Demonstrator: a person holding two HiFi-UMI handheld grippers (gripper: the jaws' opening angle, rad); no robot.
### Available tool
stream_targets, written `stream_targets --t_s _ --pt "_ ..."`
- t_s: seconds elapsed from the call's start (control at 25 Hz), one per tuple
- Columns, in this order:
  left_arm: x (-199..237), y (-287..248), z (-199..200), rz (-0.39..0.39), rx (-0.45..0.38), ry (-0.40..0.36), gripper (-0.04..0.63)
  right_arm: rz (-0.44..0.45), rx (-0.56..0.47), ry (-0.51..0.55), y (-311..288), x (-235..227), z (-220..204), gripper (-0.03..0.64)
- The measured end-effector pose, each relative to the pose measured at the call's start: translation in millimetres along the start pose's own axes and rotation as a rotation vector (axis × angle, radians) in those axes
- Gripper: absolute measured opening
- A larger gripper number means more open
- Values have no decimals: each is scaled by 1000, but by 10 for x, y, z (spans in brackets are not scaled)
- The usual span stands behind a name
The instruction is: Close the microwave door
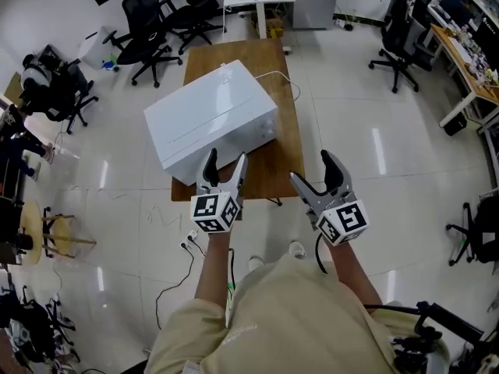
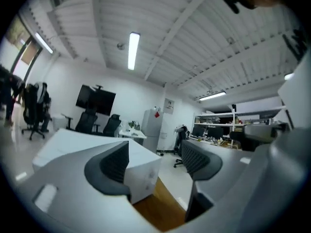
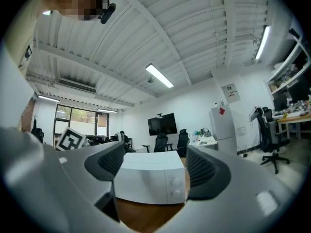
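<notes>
A white microwave [image 1: 210, 123] sits on a wooden table [image 1: 284, 142], turned at an angle. In the right gripper view the microwave [image 3: 150, 183] shows its front with two knobs at the right, and the door lies flush with the body. My left gripper [image 1: 226, 159] hovers open at the microwave's near face with nothing between its fingers. In its own view the left gripper [image 2: 155, 161] frames the microwave's corner [image 2: 143, 178]. My right gripper [image 1: 310, 167] is open and empty too, held at the table's near right corner, apart from the microwave. In its own view the right gripper [image 3: 151, 166] looks along the tabletop.
Black office chairs [image 1: 148, 29] stand beyond the table, with another [image 1: 398, 37] at the back right beside a desk [image 1: 468, 68]. A white cable [image 1: 183, 275] with a plug strip trails on the glossy floor at the lower left. A stool [image 1: 58, 236] stands at the left.
</notes>
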State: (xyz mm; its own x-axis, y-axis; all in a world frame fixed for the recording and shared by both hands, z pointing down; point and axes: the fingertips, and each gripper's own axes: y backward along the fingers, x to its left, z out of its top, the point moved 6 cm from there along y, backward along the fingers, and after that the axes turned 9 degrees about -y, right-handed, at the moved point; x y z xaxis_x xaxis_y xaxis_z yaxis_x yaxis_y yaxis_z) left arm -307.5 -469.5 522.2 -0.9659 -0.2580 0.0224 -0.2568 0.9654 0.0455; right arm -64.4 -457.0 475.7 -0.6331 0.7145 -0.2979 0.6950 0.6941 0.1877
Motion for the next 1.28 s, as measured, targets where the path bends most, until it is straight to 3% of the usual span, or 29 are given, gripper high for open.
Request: stream_targets --t_s 0.08,0.2,0.36,0.44,0.8,1.0,1.28 --pt "-115 457 189 47 -67 -96 325 43 -24 30 72 184 -147 396" --pt "-154 1074 240 183 -126 -199 337 128 -39 66 93 402 -372 407" --pt "-85 1622 27 368 -128 -265 345 171 -1 154 57 571 -624 391" --pt "-32 1825 -61 409 -128 -287 345 185 10 151 40 683 -730 390" --pt "-153 2141 -194 427 -111 -317 345 282 64 111 11 954 -1034 388" --pt "-294 2258 -191 440 -94 -378 345 321 98 108 15 1017 -1172 388" --pt "-412 2318 -210 444 104 -298 344 395 126 103 -66 1146 -1363 388"
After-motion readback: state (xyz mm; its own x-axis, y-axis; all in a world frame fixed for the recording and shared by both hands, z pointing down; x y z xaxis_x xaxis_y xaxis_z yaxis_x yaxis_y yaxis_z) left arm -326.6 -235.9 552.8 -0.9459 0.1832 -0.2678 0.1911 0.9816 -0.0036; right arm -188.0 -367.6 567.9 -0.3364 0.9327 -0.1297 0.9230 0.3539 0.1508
